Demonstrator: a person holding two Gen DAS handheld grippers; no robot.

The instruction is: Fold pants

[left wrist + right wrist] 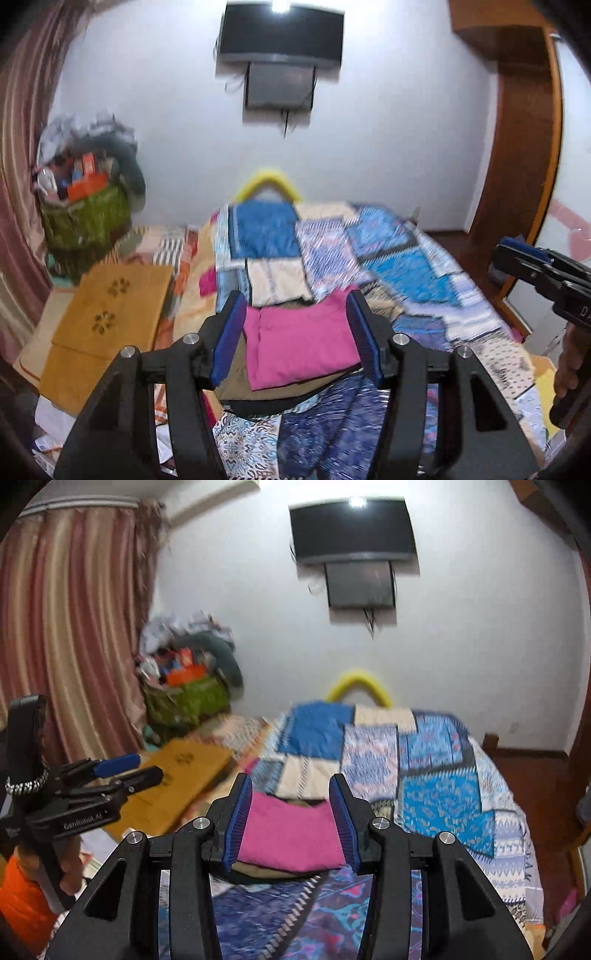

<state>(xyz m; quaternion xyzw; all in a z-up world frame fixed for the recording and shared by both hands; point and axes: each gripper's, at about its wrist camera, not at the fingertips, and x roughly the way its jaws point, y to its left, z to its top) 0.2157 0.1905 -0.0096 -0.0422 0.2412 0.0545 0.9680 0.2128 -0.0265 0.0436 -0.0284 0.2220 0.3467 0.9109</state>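
Folded pink pants point(301, 347) lie on top of a small stack of folded clothes, tan point(236, 386) and dark ones beneath, on the patchwork bedspread point(406, 266). My left gripper point(295, 299) is open and empty, held above the stack. My right gripper point(291, 786) is open and empty, also above the pink pants point(291, 834). The right gripper also shows at the right edge of the left wrist view point(517, 258). The left gripper shows at the left of the right wrist view point(129, 766).
A tan folding table point(107, 321) lies left of the bed. A green basket point(88, 218) heaped with clutter stands by the striped curtain point(74, 627). A TV point(280, 35) hangs on the far wall. A wooden wardrobe point(517, 147) stands right. A yellow arc point(269, 184) shows beyond the bed.
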